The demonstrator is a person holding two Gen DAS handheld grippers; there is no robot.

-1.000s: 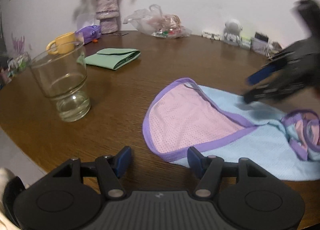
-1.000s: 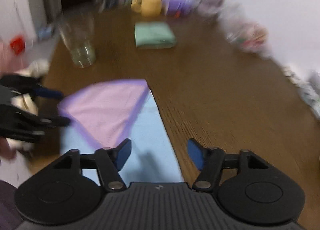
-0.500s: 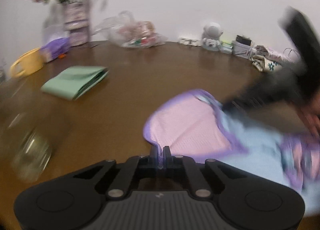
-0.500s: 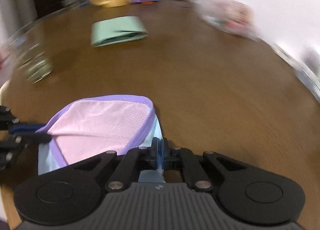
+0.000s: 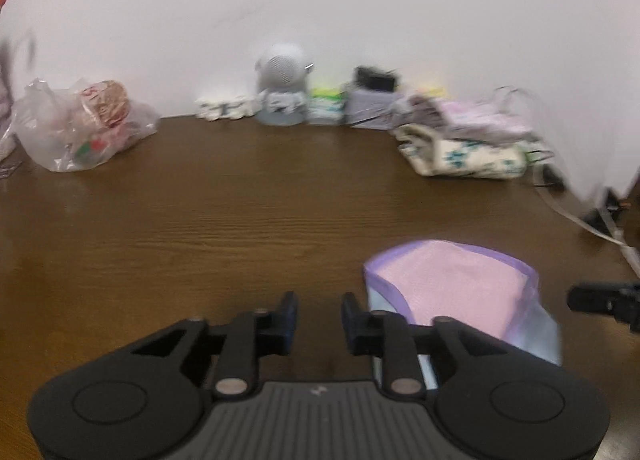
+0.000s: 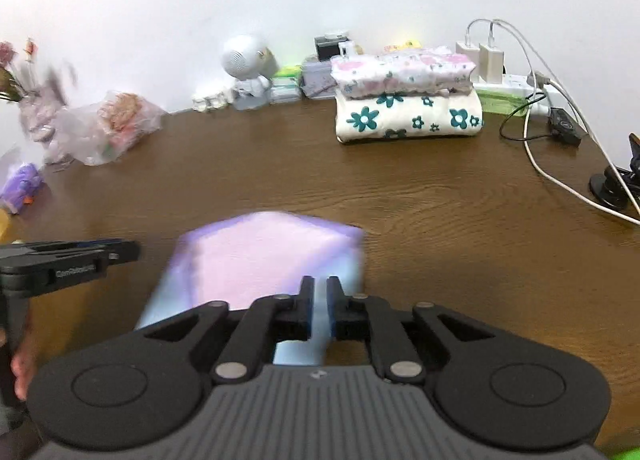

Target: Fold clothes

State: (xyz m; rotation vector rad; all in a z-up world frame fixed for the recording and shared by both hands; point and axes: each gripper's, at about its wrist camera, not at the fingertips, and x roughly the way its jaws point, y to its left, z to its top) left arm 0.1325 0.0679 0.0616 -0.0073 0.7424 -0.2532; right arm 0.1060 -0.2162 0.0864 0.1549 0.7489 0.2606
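Both jaws just opening: left gripper [image 5: 316, 314] part-spread over bare tabletop [image 5: 240, 219], empty; right gripper [image 6: 319, 300] narrowly parted above folded pink-and-blue garment [image 6: 264, 256], not pinching it.

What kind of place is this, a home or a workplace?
Most likely a home, a lived-in room. A round wooden table stands against a plain wall, with folded floral clothes stacked on it, a plastic bag of groceries, and phone chargers plugged into a power strip.

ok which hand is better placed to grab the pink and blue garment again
Probably the right gripper: its open jaws sit directly over the garment. The left gripper is open over bare table, beside the cloth.
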